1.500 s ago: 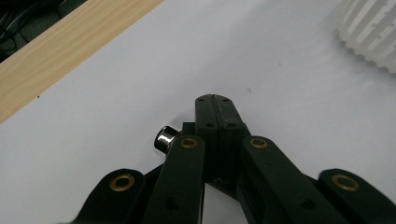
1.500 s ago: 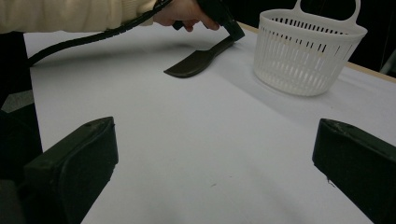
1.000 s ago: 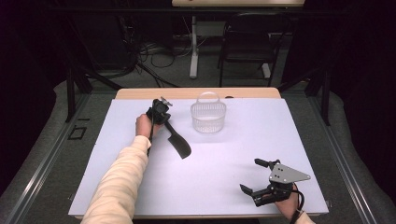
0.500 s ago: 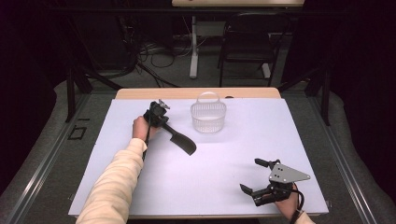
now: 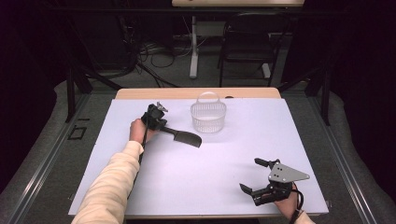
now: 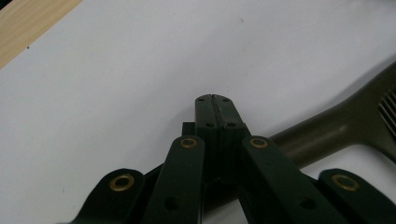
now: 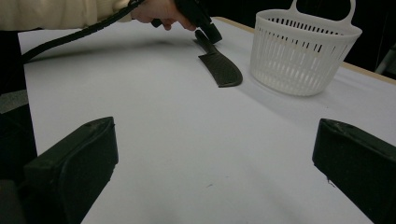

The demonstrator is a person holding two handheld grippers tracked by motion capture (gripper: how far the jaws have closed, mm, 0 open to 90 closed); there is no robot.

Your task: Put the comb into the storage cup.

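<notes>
A dark slotted spatula (image 5: 185, 137) lies low over the white table sheet (image 5: 280, 130), its blade (image 7: 219, 67) pointing toward the white plastic basket (image 5: 208, 116). My left gripper (image 5: 164, 128) is shut on the spatula's handle (image 6: 327, 128), left of the basket. In the left gripper view the jaws (image 6: 212, 99) meet with the handle running off to the right beneath them. My right gripper (image 5: 251, 175) rests near the front right edge, open, with nothing between its fingers (image 7: 84, 154). The right gripper view also shows the basket (image 7: 303, 51) beyond the blade.
A strip of bare wood (image 5: 140, 93) shows at the table's far edge. A black chair (image 5: 247, 42) and cables on the floor lie beyond the table. The left gripper's cable (image 7: 70, 35) trails along the sleeve.
The left gripper has turned the spatula, so its blade has swung right and farther away, closer to the basket. The right gripper has stayed put.
</notes>
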